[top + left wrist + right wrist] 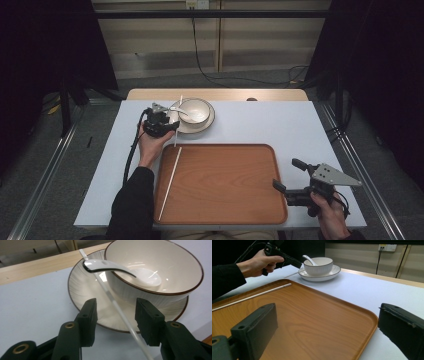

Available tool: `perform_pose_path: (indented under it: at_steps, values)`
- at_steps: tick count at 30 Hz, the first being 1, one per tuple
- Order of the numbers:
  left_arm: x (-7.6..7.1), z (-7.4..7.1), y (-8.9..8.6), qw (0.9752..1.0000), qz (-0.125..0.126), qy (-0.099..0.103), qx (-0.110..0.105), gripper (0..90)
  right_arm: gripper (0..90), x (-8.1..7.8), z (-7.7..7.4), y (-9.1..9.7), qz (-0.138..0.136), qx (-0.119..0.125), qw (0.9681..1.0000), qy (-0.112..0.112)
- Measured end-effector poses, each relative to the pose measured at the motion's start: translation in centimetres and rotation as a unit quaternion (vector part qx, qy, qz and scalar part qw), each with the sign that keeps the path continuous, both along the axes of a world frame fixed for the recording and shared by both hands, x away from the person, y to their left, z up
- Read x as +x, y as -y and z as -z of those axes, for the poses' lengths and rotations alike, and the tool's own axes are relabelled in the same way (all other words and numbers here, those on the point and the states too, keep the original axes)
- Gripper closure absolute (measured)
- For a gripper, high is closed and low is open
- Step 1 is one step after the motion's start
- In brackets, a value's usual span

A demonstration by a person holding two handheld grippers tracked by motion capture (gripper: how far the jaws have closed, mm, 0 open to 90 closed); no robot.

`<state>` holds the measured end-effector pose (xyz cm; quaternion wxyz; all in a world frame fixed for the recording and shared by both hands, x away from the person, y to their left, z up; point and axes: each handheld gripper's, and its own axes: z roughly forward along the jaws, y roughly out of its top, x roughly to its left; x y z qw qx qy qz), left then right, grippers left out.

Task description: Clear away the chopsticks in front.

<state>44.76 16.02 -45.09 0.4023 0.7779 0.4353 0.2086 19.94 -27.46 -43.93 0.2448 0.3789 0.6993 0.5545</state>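
Bowl (194, 110) on plate (208, 122), surface's 12 o'clock edge; white spoon (120, 268) lies in bowl, handle over rim at 10 o'clock. Tray (225, 185) carries one white chopstick (170, 182) along its 9 o'clock side. Second chopstick (117, 307), thin, glossy white, leans across plate rim between left tongs (115, 315), half-closed, pads not pressing. Right tongs (290, 175) wide, holding nothing, at tray's 3 o'clock
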Motion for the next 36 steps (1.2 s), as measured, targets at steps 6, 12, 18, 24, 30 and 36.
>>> perform_pose_path:
  at_steps: [6, 12, 18, 24, 30, 36]
  values:
    - [0.2, 0.3, 0.7, 0.9998, -0.003, -0.016, 0.011, 61.4, 2.2, 0.0, 0.0, 0.1, 0.003, 0.000, 1.0000, -0.001]
    - [0.5, 0.8, 0.7, 0.9994, -0.011, -0.024, 0.023, 65.9, 2.2, 0.0, 0.0, 0.1, 0.001, 0.001, 1.0000, -0.001]
    - [1.2, 1.0, 0.6, 0.9991, -0.016, -0.027, 0.028, 72.9, 2.1, 0.0, 0.0, 0.1, 0.004, 0.002, 1.0000, -0.005]
    - [2.5, 1.5, 1.0, 0.9983, -0.025, -0.042, 0.031, 74.8, 2.0, 0.0, 0.0, 0.1, 0.006, 0.003, 1.0000, -0.007]
    - [3.4, 1.5, 1.1, 0.9979, -0.039, -0.042, 0.031, 74.1, 1.9, 0.0, 0.0, 0.2, 0.008, 0.003, 1.0000, -0.005]
    - [4.4, 0.9, 1.1, 0.9976, -0.037, -0.043, 0.041, 75.0, 1.9, 0.0, 0.0, 0.2, 0.008, 0.004, 0.9999, -0.006]
